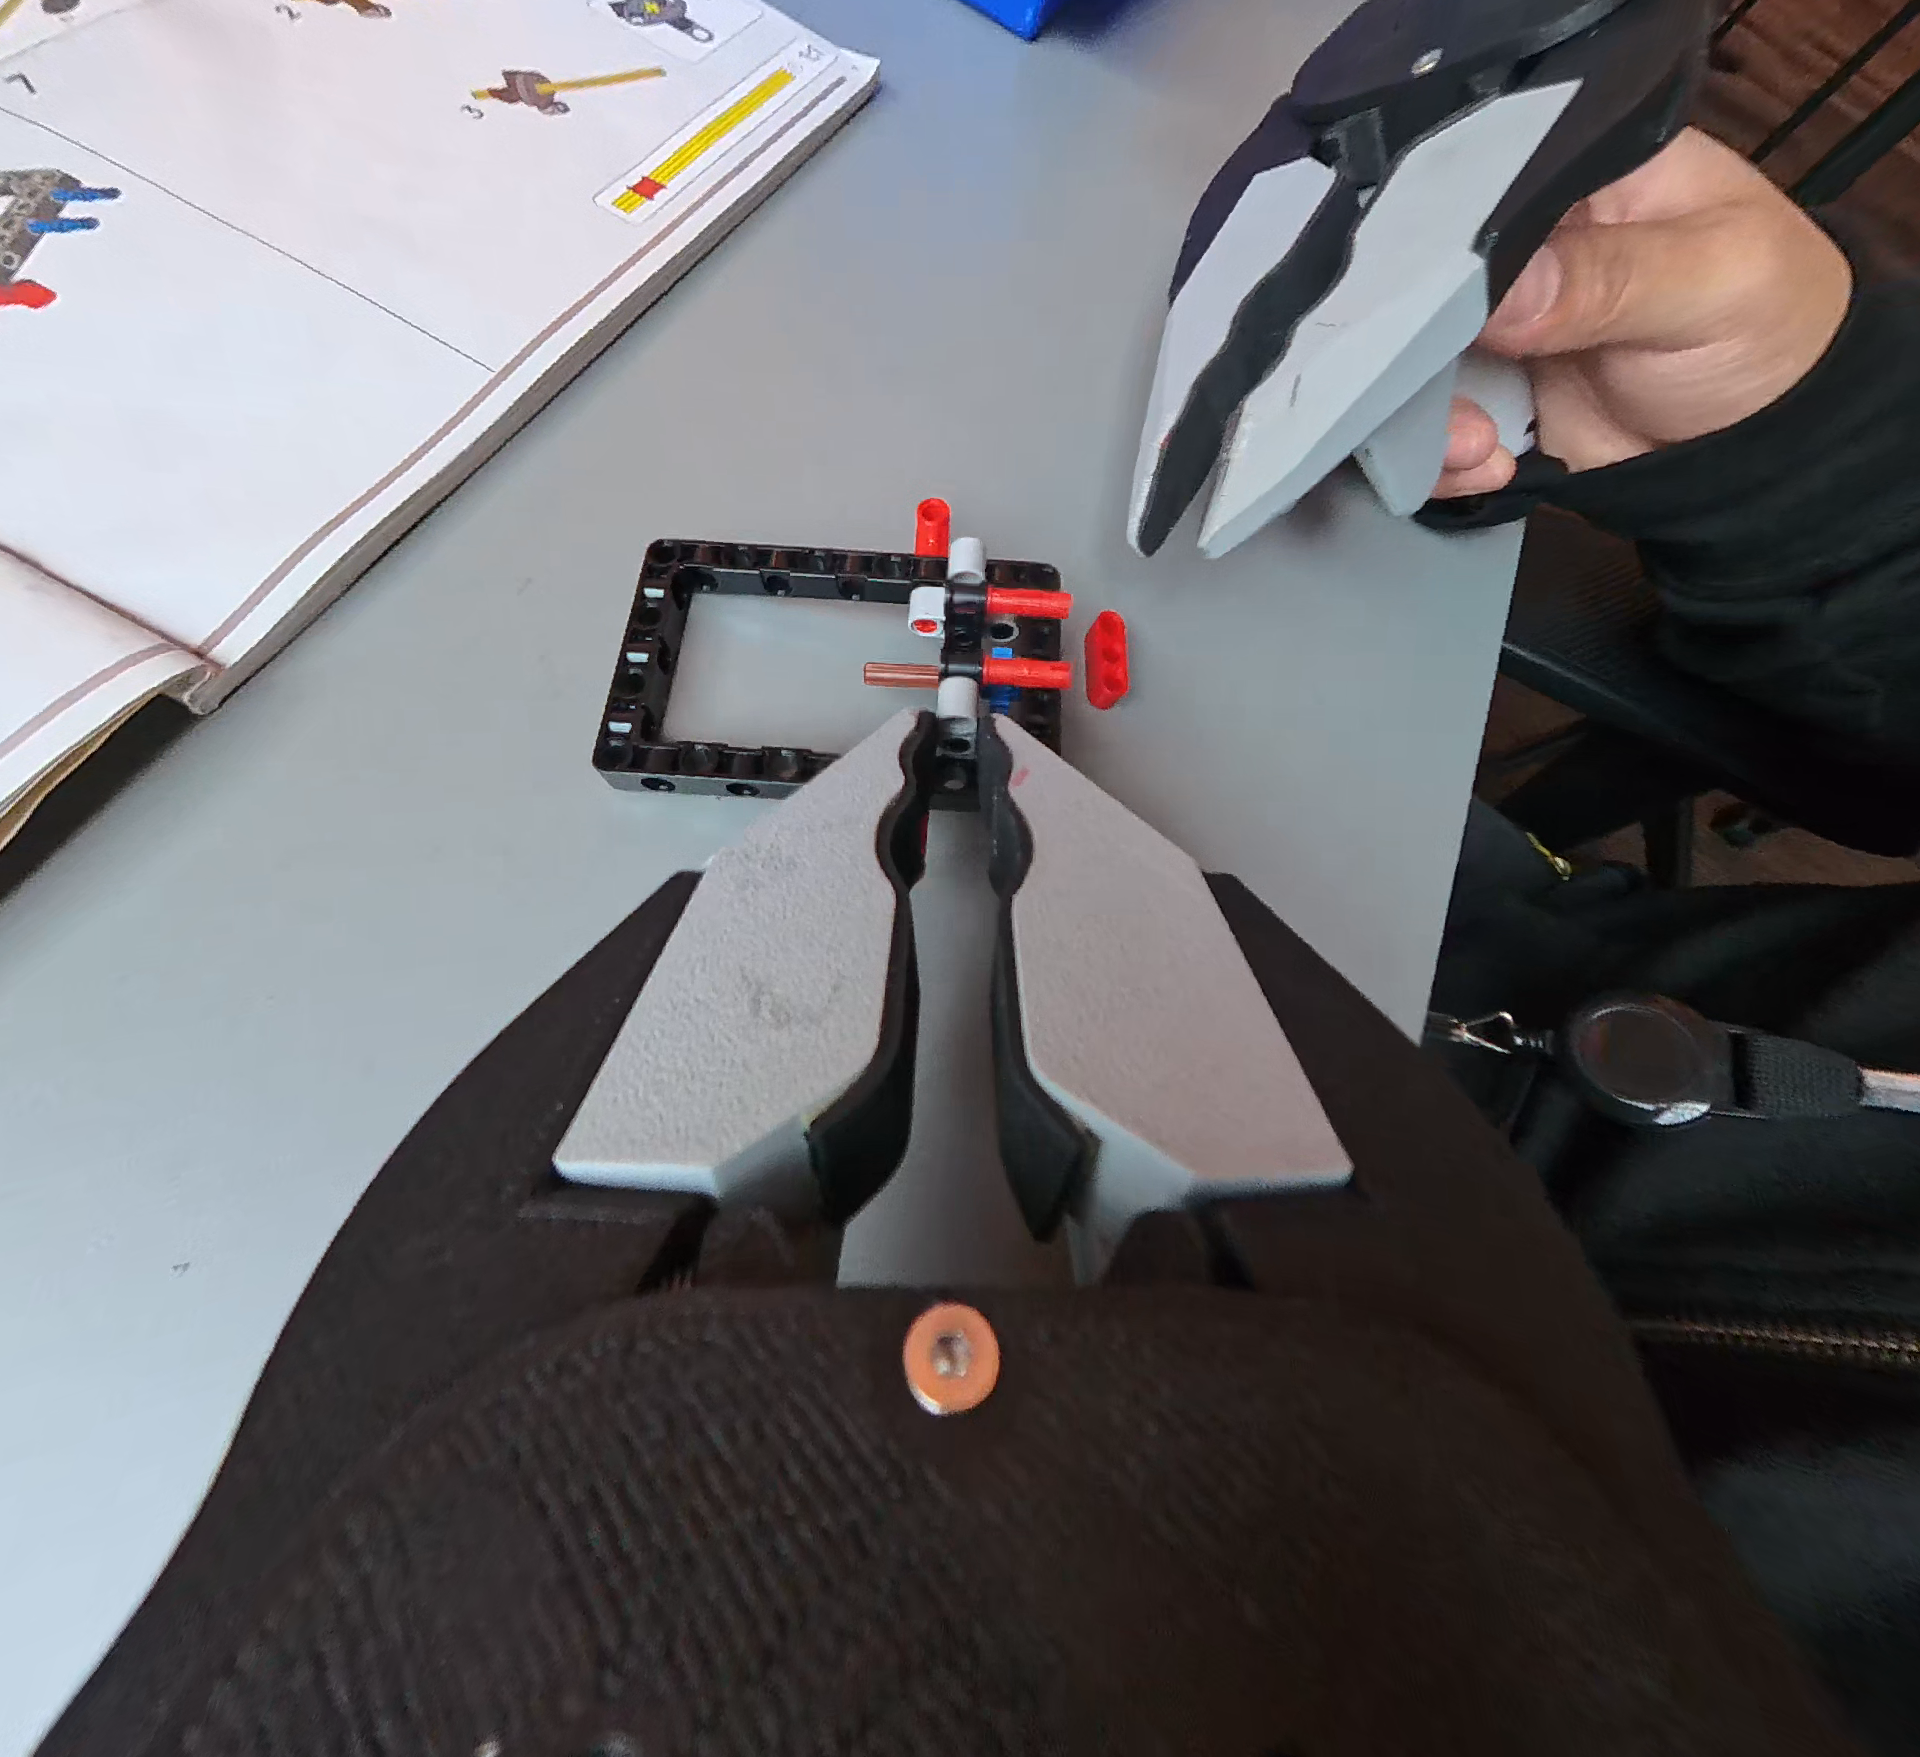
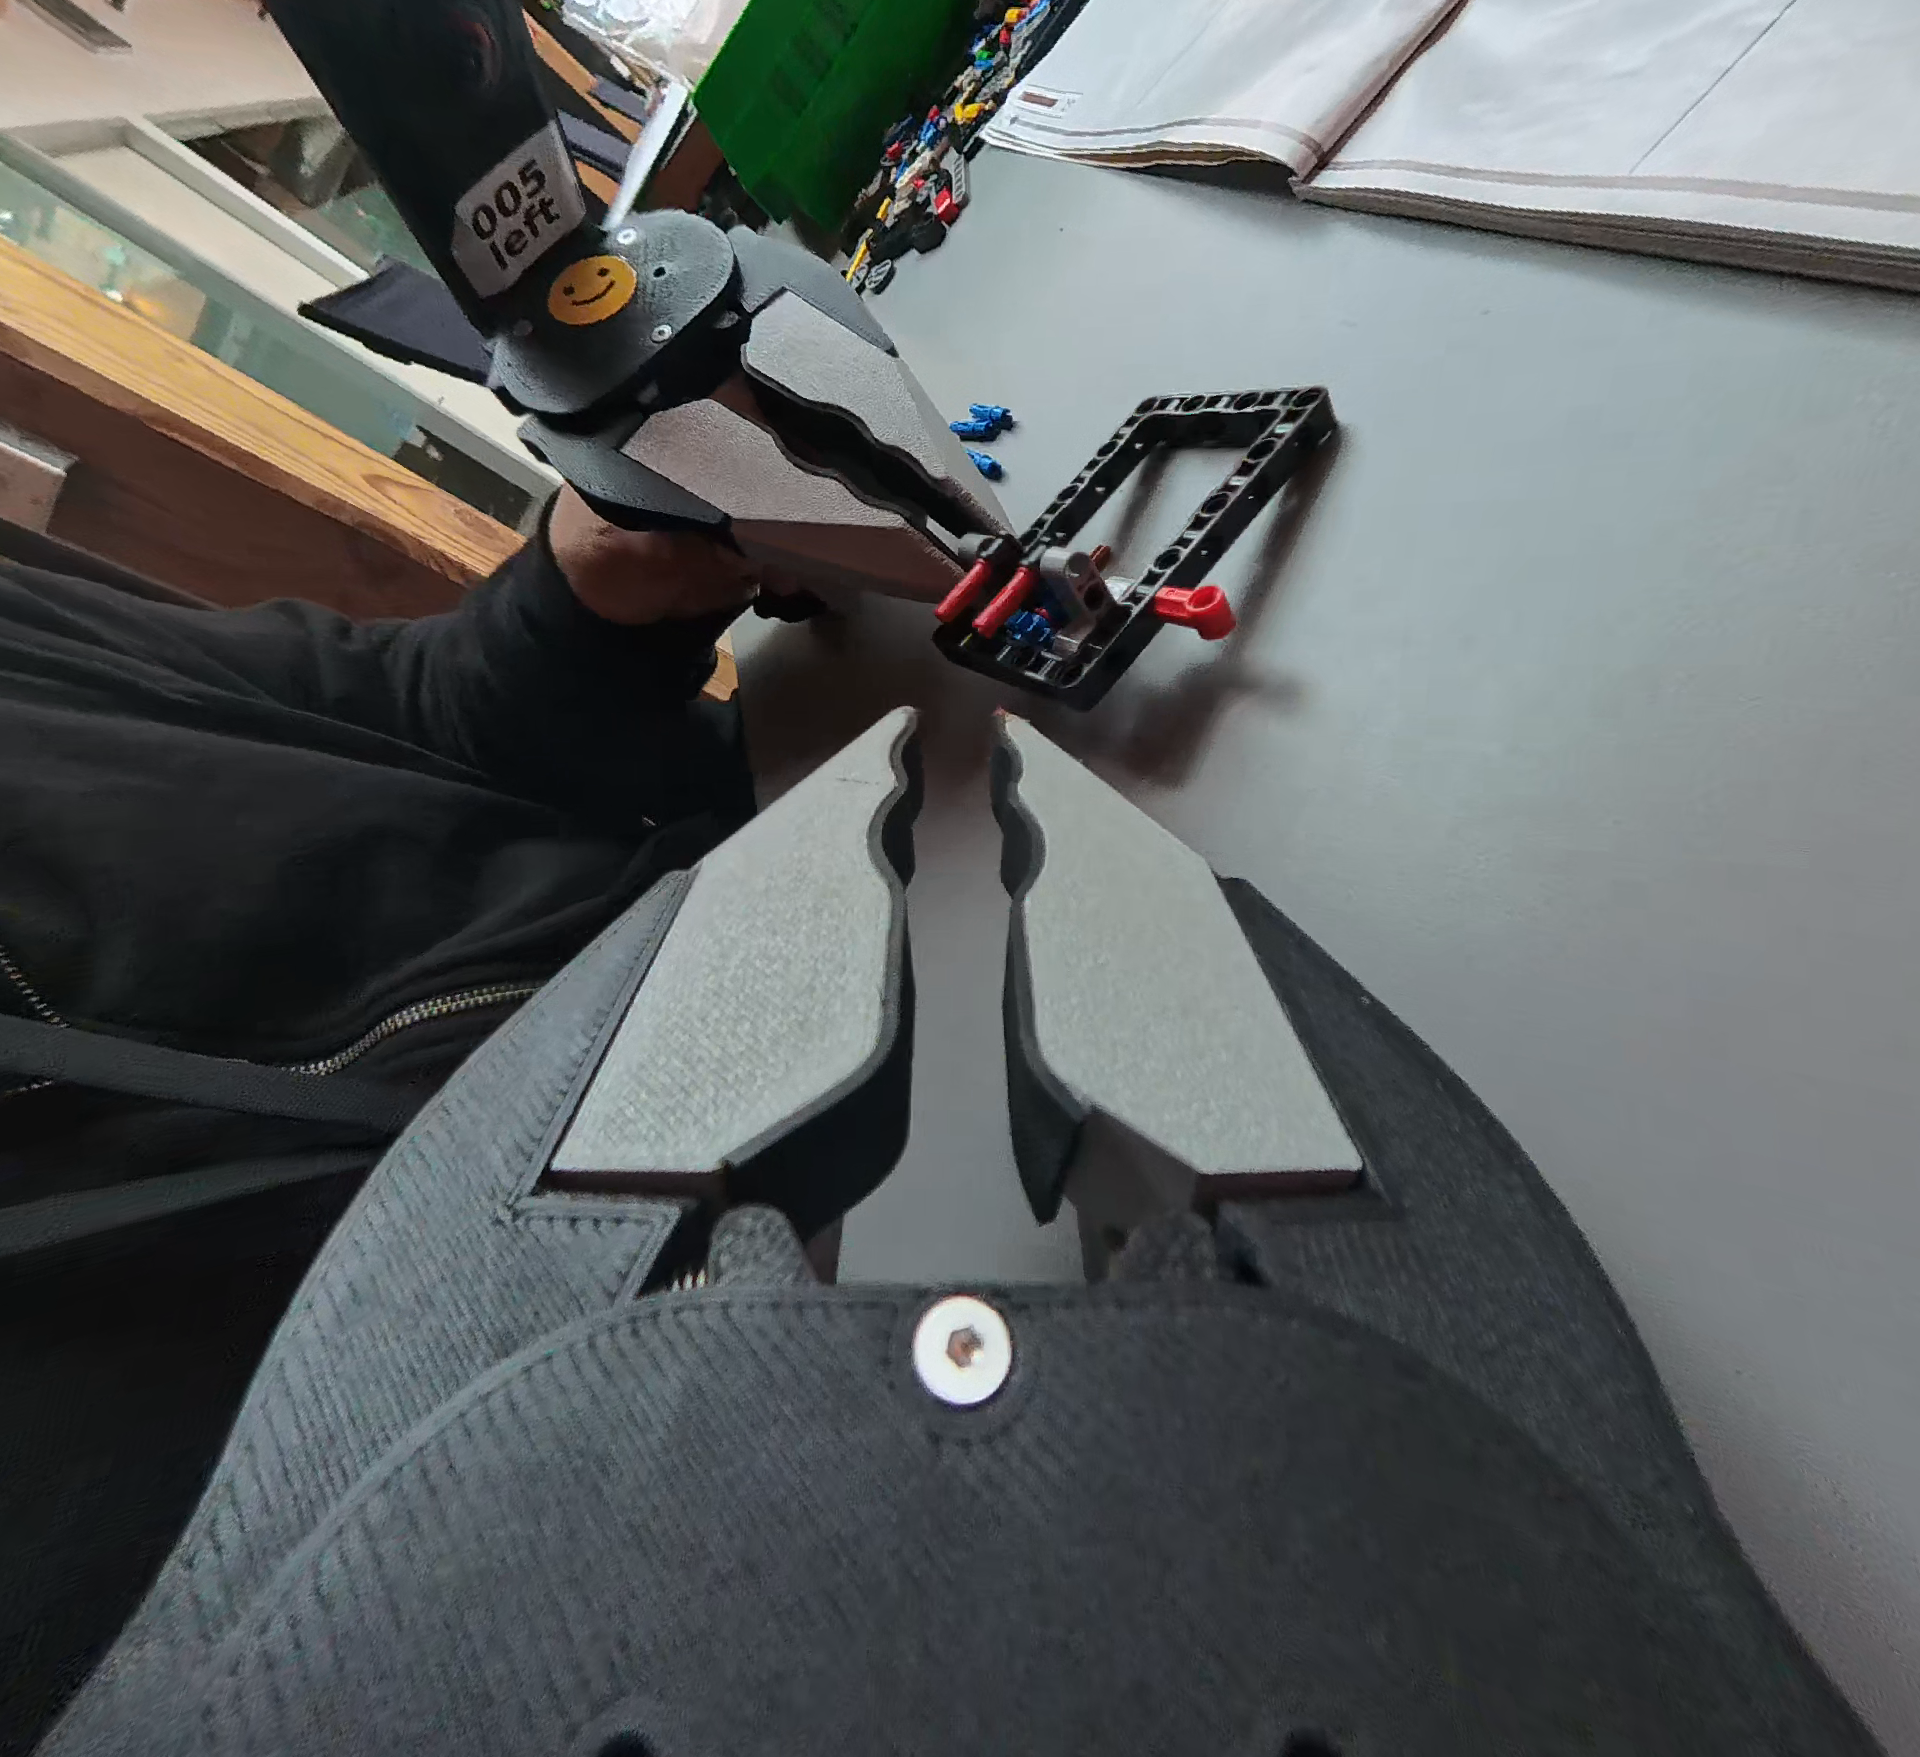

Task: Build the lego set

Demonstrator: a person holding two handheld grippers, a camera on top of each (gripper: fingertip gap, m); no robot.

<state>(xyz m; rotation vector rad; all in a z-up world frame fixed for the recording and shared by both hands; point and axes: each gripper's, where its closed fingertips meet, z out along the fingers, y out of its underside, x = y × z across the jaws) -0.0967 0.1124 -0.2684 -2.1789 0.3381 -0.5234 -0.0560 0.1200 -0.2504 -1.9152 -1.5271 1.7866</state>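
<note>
The black rectangular frame [image 1: 727, 668] lies flat on the grey surface [image 1: 312, 980]; its upright pin-and-connector cluster [image 1: 961, 637] is clenched by the left tongs [image 1: 956, 731]. The right tongs [image 2: 956, 731] hover parted, empty. Light, rigid plastic is judged; the frame's beams offer firmer hold.

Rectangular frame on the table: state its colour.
Black frame, clearest in the left wrist view.

My tongs [image 1: 951, 731]: grainy matt grey plastic. Black frame [image 1: 665, 658] at twelve o'clock: glossy plastic. Surface [image 1: 312, 980]: smooth matt grey. Manual [image 1: 312, 149]: paper.
</note>
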